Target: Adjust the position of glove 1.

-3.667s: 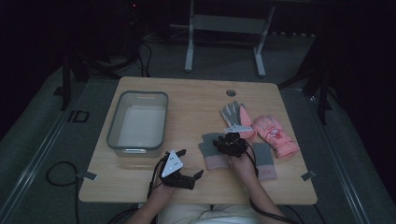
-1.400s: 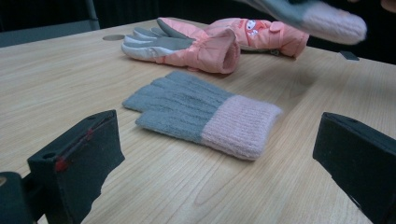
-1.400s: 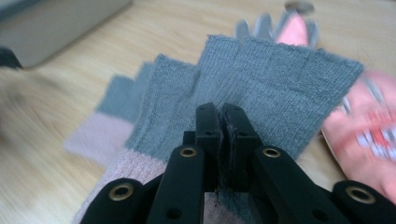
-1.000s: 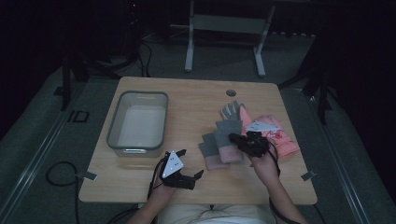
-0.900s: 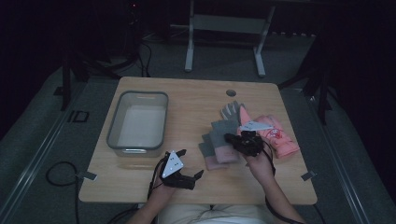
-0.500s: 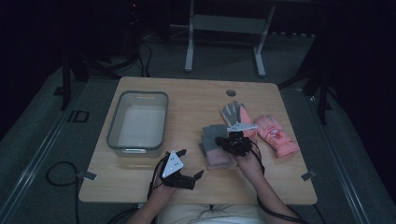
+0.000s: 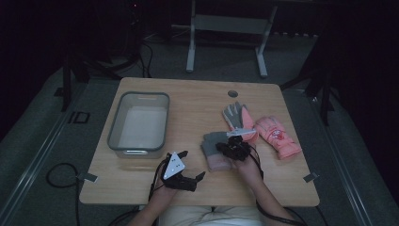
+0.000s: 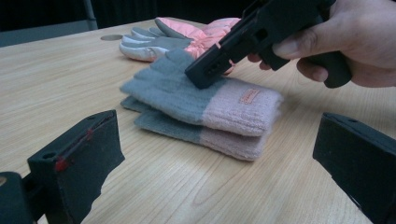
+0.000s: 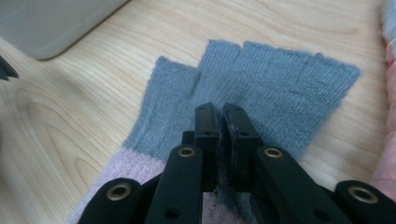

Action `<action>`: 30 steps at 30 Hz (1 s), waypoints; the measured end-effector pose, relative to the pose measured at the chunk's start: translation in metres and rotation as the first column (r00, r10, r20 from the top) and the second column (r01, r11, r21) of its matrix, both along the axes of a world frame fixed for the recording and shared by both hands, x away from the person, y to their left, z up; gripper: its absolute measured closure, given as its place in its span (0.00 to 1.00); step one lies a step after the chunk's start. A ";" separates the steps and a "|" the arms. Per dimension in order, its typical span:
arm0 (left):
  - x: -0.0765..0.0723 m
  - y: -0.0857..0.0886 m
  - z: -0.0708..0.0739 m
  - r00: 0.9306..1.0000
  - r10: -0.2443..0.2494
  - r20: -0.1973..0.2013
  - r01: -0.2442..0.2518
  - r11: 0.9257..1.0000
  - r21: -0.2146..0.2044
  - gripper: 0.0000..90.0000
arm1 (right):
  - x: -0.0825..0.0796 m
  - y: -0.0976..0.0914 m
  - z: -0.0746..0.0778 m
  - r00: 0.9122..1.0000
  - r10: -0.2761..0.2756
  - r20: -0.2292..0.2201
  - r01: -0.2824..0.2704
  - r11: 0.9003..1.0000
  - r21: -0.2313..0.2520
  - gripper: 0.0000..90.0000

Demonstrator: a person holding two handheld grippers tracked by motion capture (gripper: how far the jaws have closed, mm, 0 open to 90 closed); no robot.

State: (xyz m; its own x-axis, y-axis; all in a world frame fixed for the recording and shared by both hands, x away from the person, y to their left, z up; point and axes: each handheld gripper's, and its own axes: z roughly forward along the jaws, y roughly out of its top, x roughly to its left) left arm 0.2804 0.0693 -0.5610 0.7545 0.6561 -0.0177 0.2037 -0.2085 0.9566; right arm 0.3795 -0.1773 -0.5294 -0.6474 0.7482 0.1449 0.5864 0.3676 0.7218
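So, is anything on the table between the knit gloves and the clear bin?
Nothing visible: bare wood lies between the stacked grey-and-pink knit gloves, pinched by the right tongs, and the clear plastic bin. The open left tongs sit nearer the person.

No readable text; knit glove's (image 8: 205,105) small tag illegible.

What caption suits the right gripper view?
Right gripper, fingers nearly closed, pinching the grey knit glove on the wooden table.

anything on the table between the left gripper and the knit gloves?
No, bare wood. In the left gripper view, the open left gripper looks across bare table at the stacked grey-and-pink knit gloves; the right gripper pinches them from above.
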 end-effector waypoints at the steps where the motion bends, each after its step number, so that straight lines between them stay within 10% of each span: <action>1: 0.000 0.000 0.000 1.000 -0.001 0.001 0.001 1.000 0.000 0.01 | 0.000 0.000 -0.002 1.000 -0.001 -0.003 0.001 1.000 0.002 0.94; 17: -0.004 -0.006 0.000 0.998 0.033 0.048 -0.035 0.998 0.049 0.01 | -0.002 -0.002 -0.006 1.000 -0.016 0.019 0.016 1.000 0.013 0.80; 23: -0.002 -0.015 0.012 0.992 -0.109 0.062 0.107 0.993 0.043 0.01 | 0.004 -0.016 0.021 0.998 -0.009 0.069 0.007 1.000 0.028 0.70; 27: 0.003 -0.027 0.025 0.993 -0.113 -0.018 0.114 0.988 0.105 0.09 | 0.013 -0.022 0.034 0.996 -0.013 0.086 0.011 1.000 0.030 0.66; 30: 0.007 -0.036 0.026 0.988 -0.152 -0.001 0.151 0.977 0.150 0.16 | 0.029 -0.022 0.042 0.997 -0.001 0.078 0.000 1.000 0.010 0.62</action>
State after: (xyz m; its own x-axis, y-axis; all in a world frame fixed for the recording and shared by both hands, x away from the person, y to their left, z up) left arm 0.2872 0.0335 -0.5346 0.8450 0.5287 0.0801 0.1490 -0.3767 0.9143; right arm 0.4083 -0.1988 -0.4874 -0.6564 0.7475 0.1017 0.5284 0.3593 0.7692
